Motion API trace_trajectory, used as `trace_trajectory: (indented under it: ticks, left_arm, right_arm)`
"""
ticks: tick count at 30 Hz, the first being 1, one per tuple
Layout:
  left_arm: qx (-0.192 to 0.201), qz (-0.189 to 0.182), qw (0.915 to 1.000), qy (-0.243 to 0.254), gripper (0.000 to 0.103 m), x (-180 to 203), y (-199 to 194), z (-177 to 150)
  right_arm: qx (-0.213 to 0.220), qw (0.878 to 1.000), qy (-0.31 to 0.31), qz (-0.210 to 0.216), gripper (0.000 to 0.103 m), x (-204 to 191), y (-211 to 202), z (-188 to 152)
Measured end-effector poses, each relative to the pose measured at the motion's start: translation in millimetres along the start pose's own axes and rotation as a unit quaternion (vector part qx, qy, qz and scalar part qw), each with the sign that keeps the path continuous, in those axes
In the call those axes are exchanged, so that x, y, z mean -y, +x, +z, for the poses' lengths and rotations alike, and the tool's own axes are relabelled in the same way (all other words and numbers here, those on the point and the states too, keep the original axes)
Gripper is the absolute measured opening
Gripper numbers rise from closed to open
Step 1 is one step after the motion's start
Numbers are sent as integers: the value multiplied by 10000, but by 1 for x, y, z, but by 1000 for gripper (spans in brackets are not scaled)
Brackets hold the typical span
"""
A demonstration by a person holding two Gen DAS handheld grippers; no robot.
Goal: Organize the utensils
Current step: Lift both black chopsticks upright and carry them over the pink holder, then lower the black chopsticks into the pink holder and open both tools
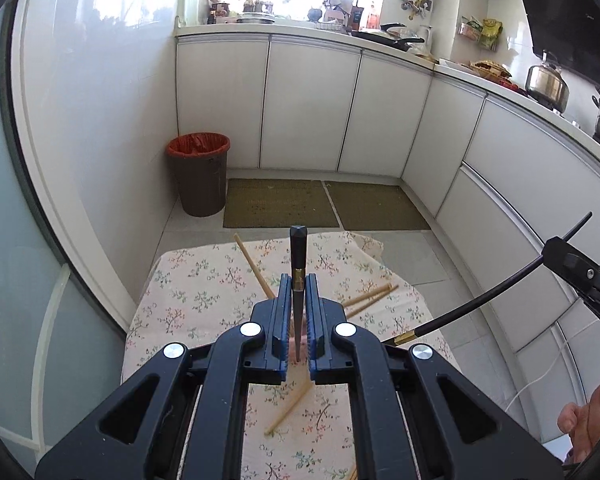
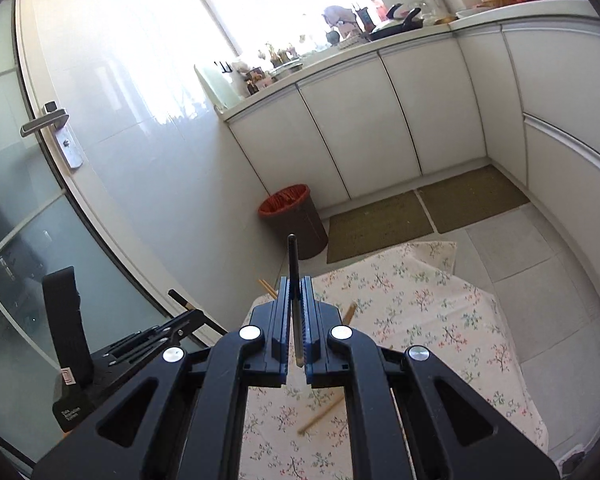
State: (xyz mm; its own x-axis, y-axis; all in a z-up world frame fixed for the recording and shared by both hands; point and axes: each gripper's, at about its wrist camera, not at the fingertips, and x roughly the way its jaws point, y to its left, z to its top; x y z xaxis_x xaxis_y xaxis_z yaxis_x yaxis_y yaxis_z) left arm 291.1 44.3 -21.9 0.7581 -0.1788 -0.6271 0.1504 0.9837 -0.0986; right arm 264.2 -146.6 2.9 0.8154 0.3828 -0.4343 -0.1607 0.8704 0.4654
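My left gripper (image 1: 298,280) is shut on a black chopstick (image 1: 298,256) that points forward above the floral-cloth table (image 1: 204,280). My right gripper (image 2: 296,282) is shut on a second black chopstick (image 2: 293,260), also held above the table. In the left wrist view the right gripper (image 1: 572,264) shows at the right with its chopstick (image 1: 472,304) slanting down to a gold band. In the right wrist view the left gripper (image 2: 180,324) shows at lower left. Several bamboo chopsticks (image 1: 254,266) (image 2: 320,414) lie scattered on the cloth.
A brown bin with a red liner (image 1: 200,176) stands on the floor by the wall. White cabinets (image 1: 308,108) and a cluttered counter (image 1: 380,36) run behind and to the right. Two mats (image 1: 320,204) lie beyond the table. A glass door with a handle (image 2: 48,120) is at left.
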Motion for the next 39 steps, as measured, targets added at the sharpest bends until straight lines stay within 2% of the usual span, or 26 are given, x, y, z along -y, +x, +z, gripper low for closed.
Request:
trace_trajectory:
  ticks: [7, 10, 12, 13, 14, 16, 19, 23, 25, 27, 32, 35, 39]
  left_arm:
    - [-69, 79, 9999, -97, 6, 1, 44, 19]
    - [-241, 109, 9995, -198, 7, -4, 69, 8]
    - [-447, -43, 9988, -210, 7, -6, 86, -5]
    - [-529, -167, 9981, -250, 11, -7, 92, -12]
    - [-549, -245, 9976, -337, 20, -10, 92, -19]
    - [-341, -282, 9969, -655, 22, -20, 84, -26]
    - [81, -282, 9947, -986, 23, -37, 58, -16]
    - [603, -309, 9884, -1360, 38, -56, 23, -5]
    - [677, -313, 9873, -1405, 39, -60, 18, 0]
    - [664, -304, 9870, -1433, 39, -63, 18, -1]
    - [328, -188, 9891, -1421, 39, -66, 36, -7]
    - [201, -44, 9897, -1418, 39, -72, 40, -13]
    - [188, -29, 9898, -1409, 39, -71, 34, -15]
  right_arm:
    - [-63, 9999, -62, -52, 5, -2, 47, 13]
    - [-120, 9998, -86, -118, 5, 2, 68, 8]
    - [-194, 9997, -82, -147, 5, 4, 81, 3]
    - [-238, 9995, -83, -165, 5, 6, 87, 0]
    - [-262, 9995, -90, -181, 5, 6, 92, -2]
    - [-271, 9993, -123, -215, 5, 6, 100, -5]
    - [-295, 9991, -141, -283, 5, 5, 112, -7]
    - [-337, 9986, -167, -377, 5, 3, 129, -10]
    - [-356, 9982, -205, -434, 5, 1, 139, -12]
    - [-406, 9979, -228, -461, 5, -2, 149, -15]
    - [-646, 9958, -425, -486, 9, -13, 168, -27]
    - [-551, 9956, -595, -468, 9, -22, 156, -28]
    - [-457, 9946, -768, -517, 9, -26, 133, -28]
